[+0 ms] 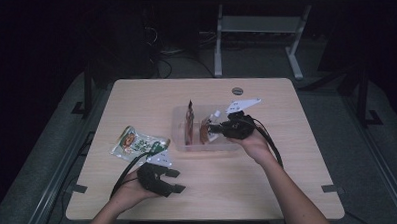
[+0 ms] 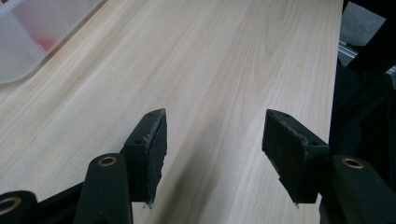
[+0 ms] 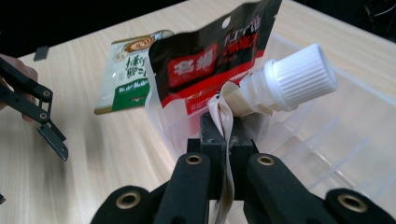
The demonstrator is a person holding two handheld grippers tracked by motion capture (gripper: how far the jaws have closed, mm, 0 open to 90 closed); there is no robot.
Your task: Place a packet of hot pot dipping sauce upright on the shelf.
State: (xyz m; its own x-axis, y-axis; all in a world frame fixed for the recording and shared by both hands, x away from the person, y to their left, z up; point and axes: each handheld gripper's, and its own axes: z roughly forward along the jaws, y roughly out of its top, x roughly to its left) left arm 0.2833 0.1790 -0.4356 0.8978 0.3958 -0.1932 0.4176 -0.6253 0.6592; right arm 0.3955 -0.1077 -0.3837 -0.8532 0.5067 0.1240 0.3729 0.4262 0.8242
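1. Spout pouch (image 3: 243, 100), a soft beige pack with a white ribbed screw cap at centre right of the right gripper view, is pinched at its edge between the closed jaws of the right gripper (image 3: 227, 135).
2. That pouch sits over the clear plastic bin (image 3: 336, 135), whose ribbed inner wall fills the right side of the same view.
3. In the high view the right gripper (image 1: 217, 127) is at the centre of the frame, reaching into the clear plastic bin (image 1: 178, 129) from its right side.
4. A dark snack packet (image 3: 210, 51) with red and white lettering stands upright in the bin, just behind the pouch, at upper centre of the right gripper view; in the high view it shows as a thin upright edge (image 1: 189, 119) toward the bin's left.
5. A green and white packet (image 1: 138, 144) lies flat on the wooden table (image 1: 285, 160), left of the bin and apart from it.
6. The left gripper (image 1: 176, 180) is at lower centre-left of the high view, just below the green packet, held low over bare wood.
7. In the left gripper view its jaws stand wide apart with nothing between them (image 2: 212, 154), and a corner of the bin shows at upper left.
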